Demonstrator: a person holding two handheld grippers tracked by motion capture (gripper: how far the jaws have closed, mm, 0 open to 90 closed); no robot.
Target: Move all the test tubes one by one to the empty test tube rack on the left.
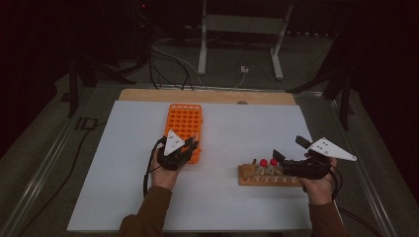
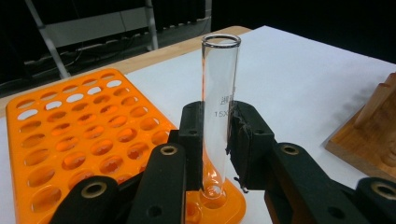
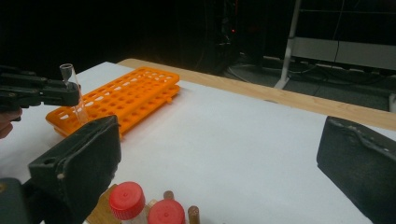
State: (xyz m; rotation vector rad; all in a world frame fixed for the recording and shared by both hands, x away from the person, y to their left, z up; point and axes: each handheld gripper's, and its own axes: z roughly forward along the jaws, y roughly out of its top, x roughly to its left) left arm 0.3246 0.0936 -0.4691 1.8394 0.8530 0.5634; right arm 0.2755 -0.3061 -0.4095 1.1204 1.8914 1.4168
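Jaws of the left gripper (image 2: 217, 140) pinch a clear glass test tube (image 2: 218, 93), held upright with its rounded bottom at a corner hole of the orange rack (image 2: 70, 135) on the white tabletop (image 1: 232, 128). Those of the right gripper (image 3: 219, 158) stand spread wide with nothing between them, above red-capped vials (image 3: 126, 200) in the wooden stand (image 1: 247, 180).

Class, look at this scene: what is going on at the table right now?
A person works with a tool in each hand. The left tool is shut on an upright glass test tube, its bottom end in a corner hole of the orange rack. The right tool is open with nothing between its jaws, over the wooden stand, where two red-capped vials stand among wooden pegs.
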